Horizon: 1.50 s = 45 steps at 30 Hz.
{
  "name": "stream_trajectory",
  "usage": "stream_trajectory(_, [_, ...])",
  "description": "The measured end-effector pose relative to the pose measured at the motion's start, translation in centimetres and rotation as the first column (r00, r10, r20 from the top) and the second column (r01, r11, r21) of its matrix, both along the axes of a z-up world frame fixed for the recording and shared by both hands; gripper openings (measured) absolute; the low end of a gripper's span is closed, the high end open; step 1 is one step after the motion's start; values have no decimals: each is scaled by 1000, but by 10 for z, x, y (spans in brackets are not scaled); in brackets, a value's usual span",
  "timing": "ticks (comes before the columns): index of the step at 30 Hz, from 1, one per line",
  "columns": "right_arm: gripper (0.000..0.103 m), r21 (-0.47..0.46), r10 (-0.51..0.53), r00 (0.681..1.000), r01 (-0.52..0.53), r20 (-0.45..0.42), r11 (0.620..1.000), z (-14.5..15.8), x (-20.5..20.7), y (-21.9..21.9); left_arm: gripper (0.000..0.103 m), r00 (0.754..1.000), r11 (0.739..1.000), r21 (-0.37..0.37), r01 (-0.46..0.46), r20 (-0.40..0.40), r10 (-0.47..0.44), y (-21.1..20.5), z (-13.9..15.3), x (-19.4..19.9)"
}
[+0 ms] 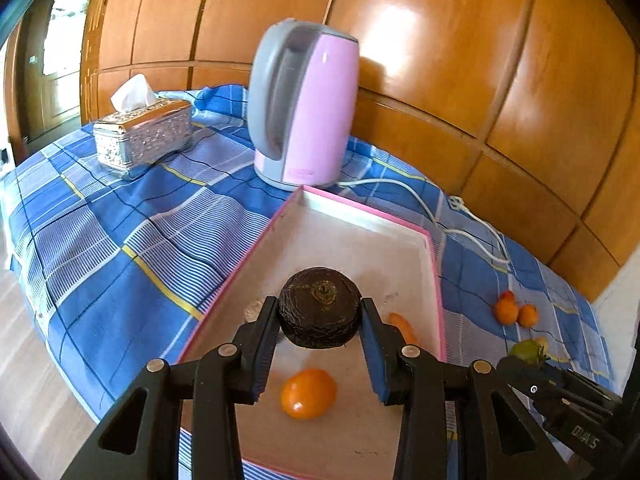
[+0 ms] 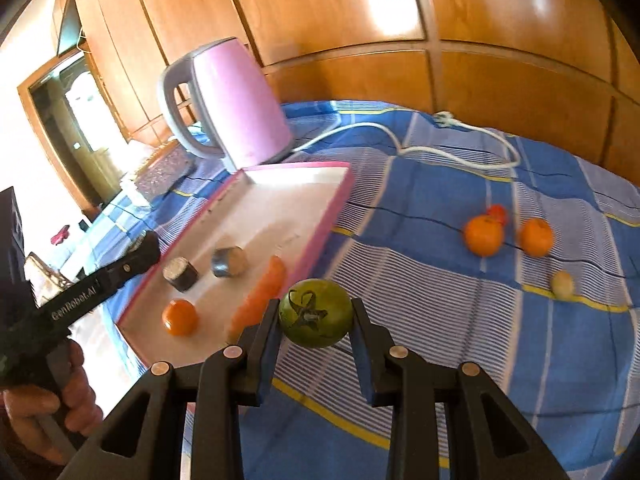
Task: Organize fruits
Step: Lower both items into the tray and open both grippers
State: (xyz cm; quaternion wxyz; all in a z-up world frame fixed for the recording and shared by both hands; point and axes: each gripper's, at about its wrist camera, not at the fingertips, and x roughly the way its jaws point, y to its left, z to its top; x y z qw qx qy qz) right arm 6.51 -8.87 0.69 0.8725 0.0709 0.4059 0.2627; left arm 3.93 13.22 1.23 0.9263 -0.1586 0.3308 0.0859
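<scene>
Fruits: pink tray [image 1: 434, 264] with orange [image 1: 308, 393], carrot [image 1: 404, 327]; left gripper [image 1: 320, 320] clamped on dark, probably avocado-like fruit [image 1: 320, 307] above tray, right gripper [image 2: 315, 316] clamped on green tomato [image 2: 315, 313].

My left gripper [image 1: 320, 320] clamping a dark wrinkled round fruit [image 1: 320, 307] over the pink-rimmed white tray [image 1: 436, 276], glossy orange fruit [image 1: 308, 393] inside the tray below it, pink electric kettle [image 1: 304, 104] just behind the tray
</scene>
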Motion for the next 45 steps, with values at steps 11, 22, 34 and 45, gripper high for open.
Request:
stream_trajectory(11, [33,11,70,997,-70,20,998,19,21,46,40,1000,1000,0,22,-5,-22,-6,-7,8])
stream_trajectory(22, [35,4,39,998,-39,-40,999,6,46,72,40,999,1000,12,20,-27,-19,-14,-13,8])
stream_trajectory(34, [35,33,20,998,-19,-52,999,2,43,64,40,999,1000,23,11,-42,-10,-18,-15,8])
stream_trajectory(45, [38,7,-48,997,48,-68,999,-6,28,42,47,1000,999,36,-11,-21,11,-18,-7,-2])
